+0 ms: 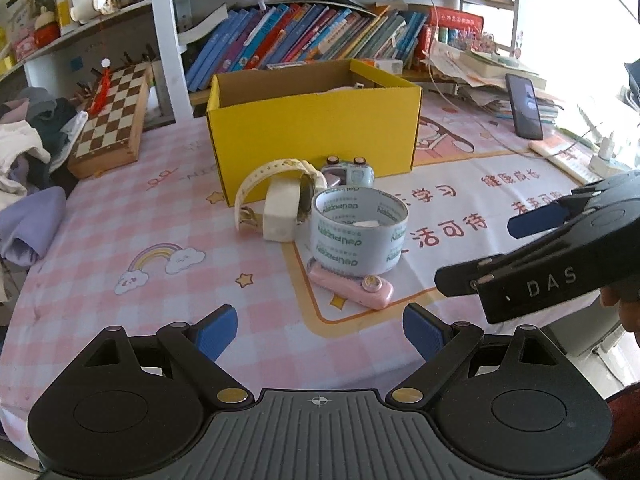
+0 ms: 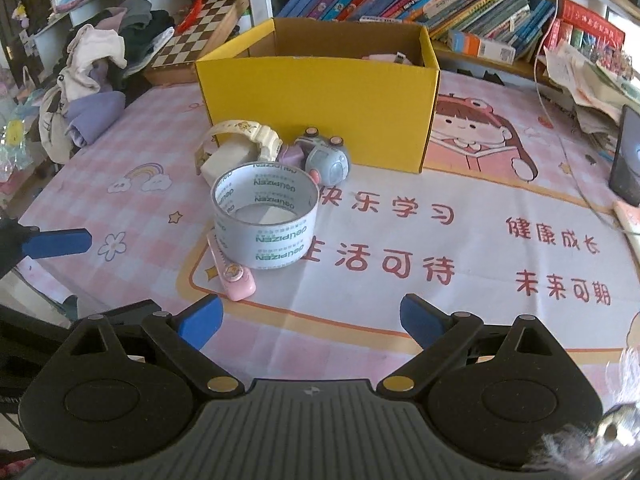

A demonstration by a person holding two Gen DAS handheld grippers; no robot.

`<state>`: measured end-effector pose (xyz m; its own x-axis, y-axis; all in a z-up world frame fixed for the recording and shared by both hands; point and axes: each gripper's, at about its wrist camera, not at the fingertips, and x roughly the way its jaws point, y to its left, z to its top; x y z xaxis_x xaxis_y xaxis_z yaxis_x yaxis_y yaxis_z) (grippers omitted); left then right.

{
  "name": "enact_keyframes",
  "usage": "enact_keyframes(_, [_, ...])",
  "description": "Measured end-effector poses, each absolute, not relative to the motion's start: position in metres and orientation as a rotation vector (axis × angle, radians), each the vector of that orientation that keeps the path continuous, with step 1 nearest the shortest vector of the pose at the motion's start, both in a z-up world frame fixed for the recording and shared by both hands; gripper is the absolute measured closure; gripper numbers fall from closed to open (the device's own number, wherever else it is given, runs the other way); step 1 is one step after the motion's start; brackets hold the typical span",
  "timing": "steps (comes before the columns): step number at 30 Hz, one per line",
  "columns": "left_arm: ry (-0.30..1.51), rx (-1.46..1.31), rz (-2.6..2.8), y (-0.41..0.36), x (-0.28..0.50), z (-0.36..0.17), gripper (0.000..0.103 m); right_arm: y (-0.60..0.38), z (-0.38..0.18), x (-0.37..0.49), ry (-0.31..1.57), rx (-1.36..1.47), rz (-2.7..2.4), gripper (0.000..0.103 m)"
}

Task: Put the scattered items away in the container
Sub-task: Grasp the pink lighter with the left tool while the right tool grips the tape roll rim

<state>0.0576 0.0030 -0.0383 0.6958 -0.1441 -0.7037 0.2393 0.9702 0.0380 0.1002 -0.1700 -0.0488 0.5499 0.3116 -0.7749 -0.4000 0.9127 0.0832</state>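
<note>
A yellow cardboard box (image 1: 312, 128) (image 2: 320, 96) stands open on the pink tablecloth, with a pale item inside at its back right. In front of it lie a cream watch (image 1: 276, 196) (image 2: 244, 140), a small grey-blue toy car (image 1: 352, 172) (image 2: 326, 160), a roll of tape (image 1: 358, 228) (image 2: 266, 216) and a pink utility knife (image 1: 356, 290) (image 2: 234, 274) partly under the roll. My left gripper (image 1: 320, 330) is open and empty, short of the knife. My right gripper (image 2: 310, 320) is open and empty, right of the knife; it shows in the left wrist view (image 1: 532, 224).
A chessboard box (image 1: 112, 120) and a pile of clothes (image 1: 28, 152) lie at the left. Books fill the shelf (image 1: 312, 36) behind the box. A phone (image 1: 524, 106) leans on stacked papers at the right, with a cable and charger nearby.
</note>
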Motion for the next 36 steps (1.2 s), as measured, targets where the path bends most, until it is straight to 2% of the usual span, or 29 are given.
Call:
enact_keyframes(23, [0.820,0.147,-0.233,-0.019,0.099,-0.067,0.014,-0.160,-0.050,0.151,0.924,-0.049,0.524,0.007])
enact_keyframes(36, [0.855,0.152,-0.232,-0.032,0.120,-0.088,0.021,-0.135,-0.063,0.178,0.964,-0.118,0.636,0.007])
